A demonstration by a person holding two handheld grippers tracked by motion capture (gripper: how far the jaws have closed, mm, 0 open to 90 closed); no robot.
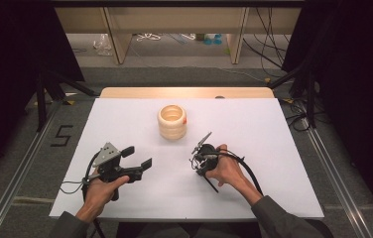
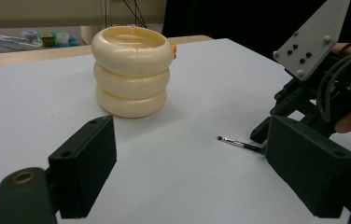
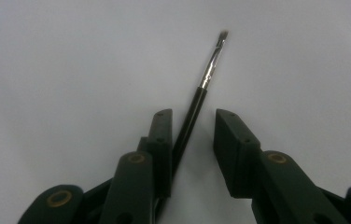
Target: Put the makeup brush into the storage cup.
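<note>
A cream holder (image 1: 172, 121) (image 2: 131, 70) made of three stacked rings stands upright at the middle back of the white sheet, with a small orange bit on its right side. A thin black brush (image 3: 197, 100) (image 2: 239, 143) with a silver ferrule lies low over the sheet between the jaws of my right gripper (image 3: 193, 116) (image 1: 196, 161). It rests against the left jaw, and the other jaw stands apart from it, so the gripper is open. My left gripper (image 1: 139, 156) (image 2: 192, 140) is wide open and holds nothing, front left of the holder and facing it.
The white sheet (image 1: 274, 148) covers a wooden table whose edge (image 1: 184, 92) shows at the back. Metal rails run along both sides on the floor. Shelves and loose cables lie beyond the table.
</note>
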